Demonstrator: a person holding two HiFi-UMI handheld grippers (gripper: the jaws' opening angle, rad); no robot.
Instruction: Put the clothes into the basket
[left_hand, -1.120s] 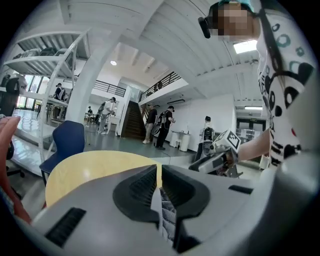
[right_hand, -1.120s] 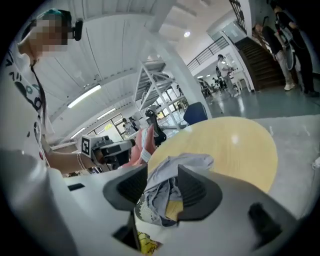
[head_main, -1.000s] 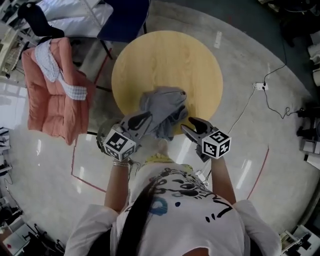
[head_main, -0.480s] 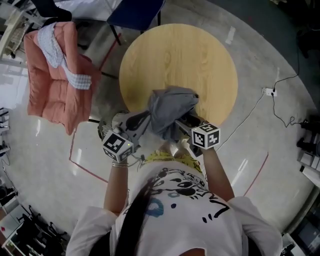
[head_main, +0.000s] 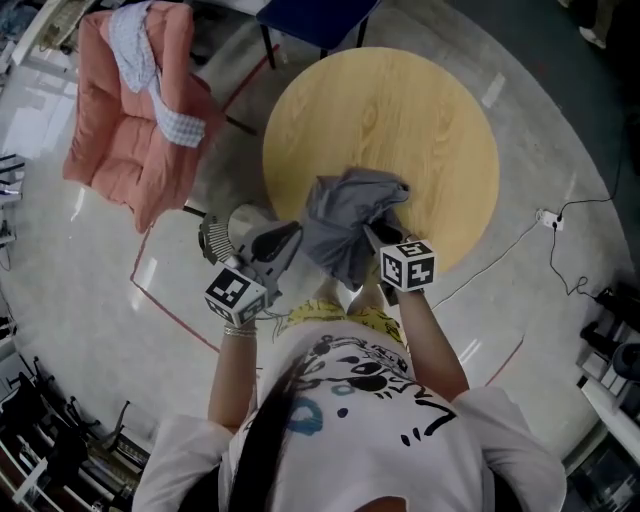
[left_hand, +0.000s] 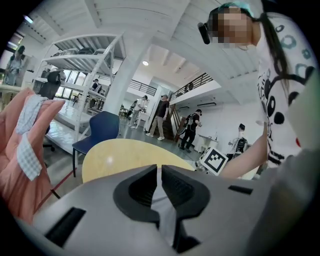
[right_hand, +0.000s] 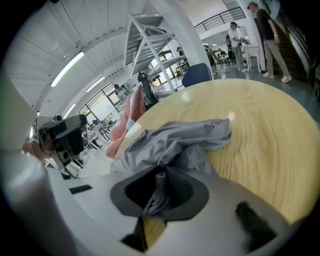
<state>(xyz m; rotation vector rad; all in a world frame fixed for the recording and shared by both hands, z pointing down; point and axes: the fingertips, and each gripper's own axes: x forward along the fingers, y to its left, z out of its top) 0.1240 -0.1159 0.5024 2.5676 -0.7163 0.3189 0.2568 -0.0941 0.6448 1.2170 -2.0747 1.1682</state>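
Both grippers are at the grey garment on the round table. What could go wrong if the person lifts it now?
1. The right gripper is closing on only a thin fold of the grey garment, so the fold may slip out during the lift.
2. The left gripper also pinches just an edge, so the loose middle could sag and catch on the rim of the round table.
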